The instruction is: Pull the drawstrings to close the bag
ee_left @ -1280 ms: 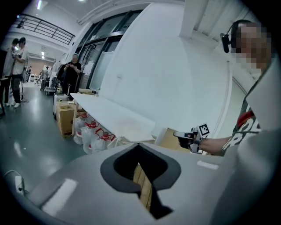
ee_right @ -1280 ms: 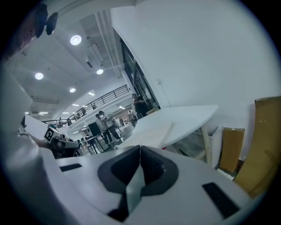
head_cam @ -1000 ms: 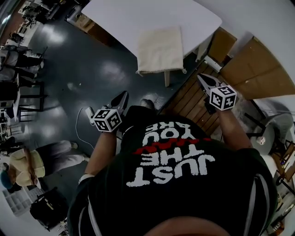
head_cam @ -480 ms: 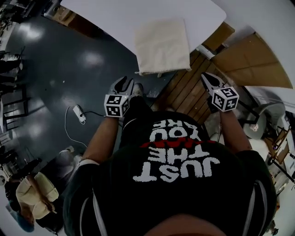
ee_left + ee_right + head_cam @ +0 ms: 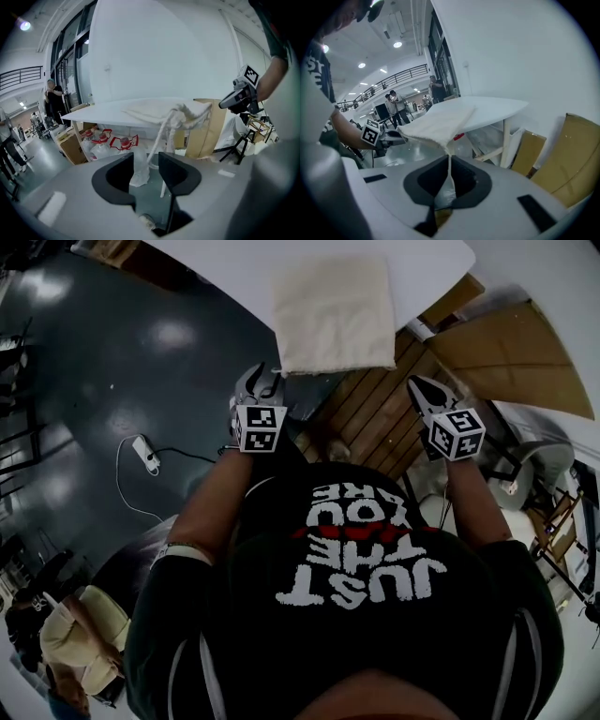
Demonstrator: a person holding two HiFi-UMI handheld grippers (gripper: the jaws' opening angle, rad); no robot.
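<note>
Bag is lying flat on the white counter, with its mouth end overhanging the near edge toward the person. In the left gripper view the mouth is looking somewhat bunched. Right gripper is sitting off the bag's near right corner, its fingers closed and pinching the right cord, which is running from the bag's corner down into the grip. Left gripper is hovering just off the near left corner. Its fingers have just been opening and are standing wide apart, with the left cord hanging between them, not pressed. Step in hand, as judged: right side is secured and left side is lining up for its grasp. Next move is calling for the left fingers to close while the cord is hanging between them, then for both grippers to draw away from the bag and apart, cinching the mouth. Nothing is anchoring the bag, so an uneven pull is risking dragging it off the counter.
</note>
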